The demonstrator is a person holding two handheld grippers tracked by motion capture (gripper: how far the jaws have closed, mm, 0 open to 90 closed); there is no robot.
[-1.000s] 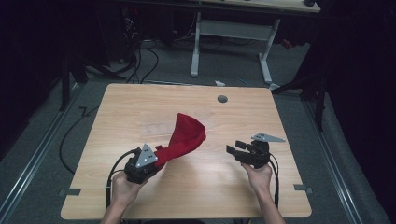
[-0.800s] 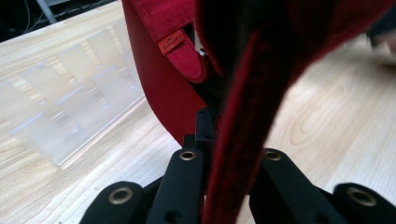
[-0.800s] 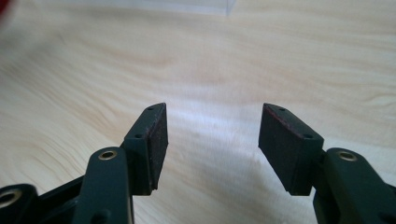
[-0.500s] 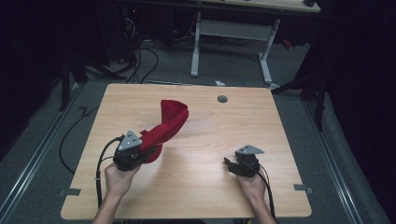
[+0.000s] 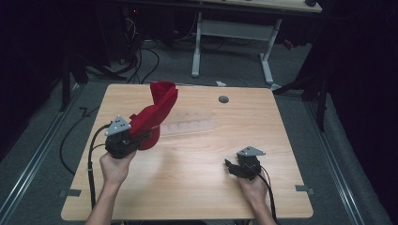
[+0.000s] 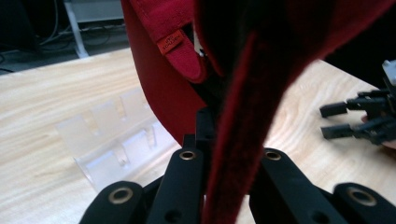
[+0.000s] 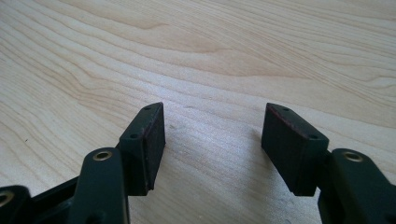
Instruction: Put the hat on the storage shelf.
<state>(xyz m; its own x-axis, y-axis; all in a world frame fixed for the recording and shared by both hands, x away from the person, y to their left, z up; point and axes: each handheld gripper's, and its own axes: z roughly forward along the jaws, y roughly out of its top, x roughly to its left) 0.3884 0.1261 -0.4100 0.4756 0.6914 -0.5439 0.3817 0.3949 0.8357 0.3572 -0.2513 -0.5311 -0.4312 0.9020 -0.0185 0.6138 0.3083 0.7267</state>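
Observation:
A red cloth (image 5: 158,108) with a small sewn label (image 6: 171,42) rises off the table, pinched at its lower edge by my left gripper (image 5: 140,136), which is shut on it. In the left gripper view the cloth's hem (image 6: 243,116) runs between the black jaws of my left gripper (image 6: 224,156). Behind the cloth, a clear plastic holder (image 5: 187,124) (image 6: 116,140) lies flat on the wood. My right gripper (image 5: 229,165) (image 7: 212,140) hovers low over bare table at the front right. Its jaws have just been opening wider, with nothing between them.
The wooden table (image 5: 197,192) has a round grey grommet (image 5: 223,99) near its far edge. Another desk's white legs (image 5: 197,47) stand beyond it, and cables (image 5: 141,56) lie on the floor at the back left. My right gripper (image 6: 345,121) also appears at the right of the left gripper view.
My left gripper has carried the red cloth left, away and upward, uncovering the clear holder. The right gripper has sunk toward the table, nearer the front edge.

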